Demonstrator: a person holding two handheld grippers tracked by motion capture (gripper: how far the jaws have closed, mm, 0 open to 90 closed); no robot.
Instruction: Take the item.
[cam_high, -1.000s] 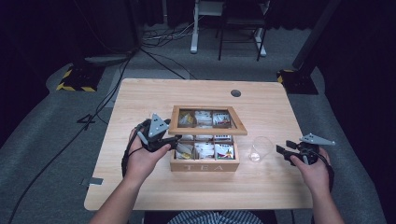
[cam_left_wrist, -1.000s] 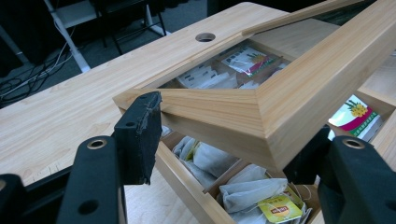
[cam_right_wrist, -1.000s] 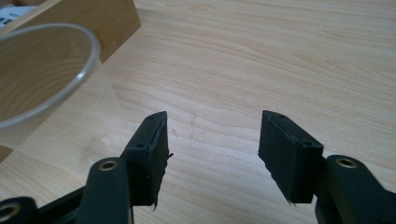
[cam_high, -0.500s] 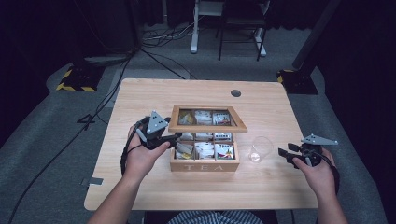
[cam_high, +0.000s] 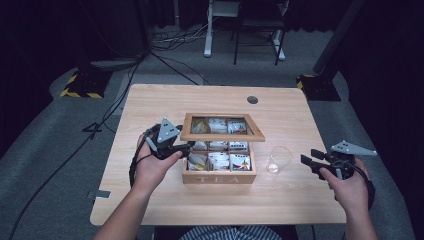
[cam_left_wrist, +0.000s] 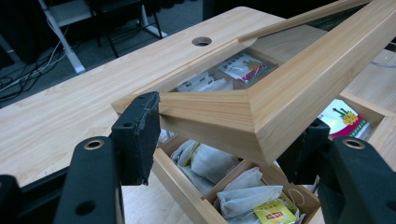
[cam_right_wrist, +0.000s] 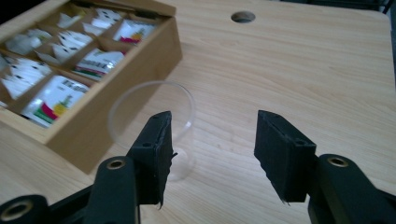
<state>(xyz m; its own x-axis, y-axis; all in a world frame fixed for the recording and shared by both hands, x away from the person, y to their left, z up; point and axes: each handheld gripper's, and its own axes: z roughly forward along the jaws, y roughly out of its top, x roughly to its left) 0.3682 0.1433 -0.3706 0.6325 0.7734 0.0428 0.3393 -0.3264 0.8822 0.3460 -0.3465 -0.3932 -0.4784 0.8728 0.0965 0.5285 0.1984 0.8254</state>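
Note:
A wooden box marked TEA (cam_high: 219, 176) sits mid-table, its compartments full of tea bags (cam_left_wrist: 243, 198). Its glass-paned lid (cam_high: 222, 136) is raised partway over the back compartments. My left gripper (cam_high: 186, 146) is shut on the lid's front left corner; in the left gripper view the jaws (cam_left_wrist: 224, 135) straddle the wooden frame (cam_left_wrist: 280, 93). A clear empty glass (cam_high: 278, 159) stands just right of the box. My right gripper (cam_high: 307, 162) is open and empty, right of the glass. In the right gripper view the glass (cam_right_wrist: 154, 112) stands behind the left jaw of the gripper (cam_right_wrist: 212, 140).
The table (cam_high: 150, 105) has a round cable hole (cam_high: 252, 99) at the back right. Beyond it on the floor are cables and a desk frame (cam_high: 207, 30). The person's forearms come in from the near edge. The right edge of the table lies close to my right hand.
The right gripper has drifted slightly to the right, away from the glass. The left gripper still holds the lid at about the same height.

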